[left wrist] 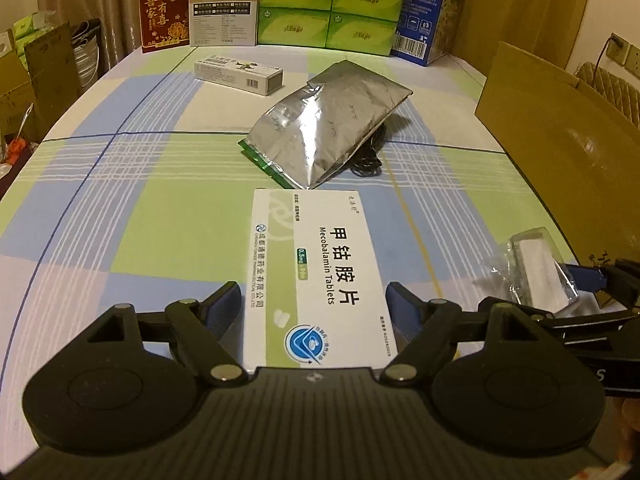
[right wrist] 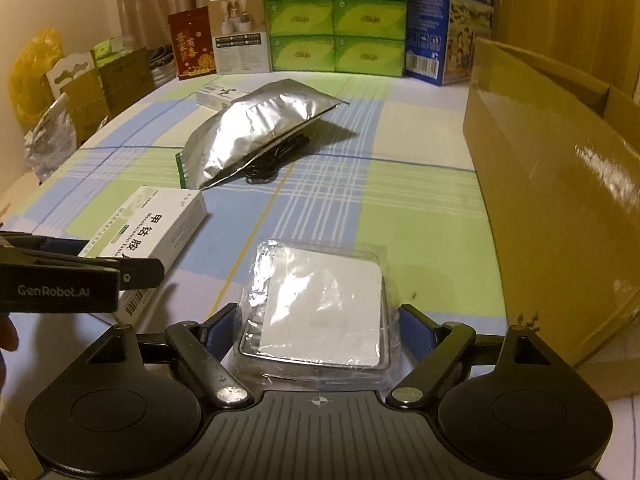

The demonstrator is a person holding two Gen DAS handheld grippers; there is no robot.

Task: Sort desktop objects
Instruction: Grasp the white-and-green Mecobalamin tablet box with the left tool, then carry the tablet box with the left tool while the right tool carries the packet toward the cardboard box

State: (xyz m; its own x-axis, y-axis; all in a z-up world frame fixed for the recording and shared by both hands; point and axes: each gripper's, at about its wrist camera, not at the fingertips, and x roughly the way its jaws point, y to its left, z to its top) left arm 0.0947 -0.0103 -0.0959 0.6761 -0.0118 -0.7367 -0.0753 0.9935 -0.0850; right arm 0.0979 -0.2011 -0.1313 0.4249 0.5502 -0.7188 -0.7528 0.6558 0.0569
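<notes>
A white and green tablet box lies flat on the checked tablecloth. My left gripper is open, with one finger on each side of the box's near end and a slim gap at the left pad. Seen from the right wrist, the same box sits behind the left gripper. A square white item in clear wrap rests between the fingers of my open right gripper, with gaps on both sides. From the left wrist, that item lies at the right, by the right gripper.
A silver foil pouch lies mid-table over a coiled black cable. A small white carton sits behind it. An open cardboard box stands along the right. Green tissue packs and a blue carton line the back.
</notes>
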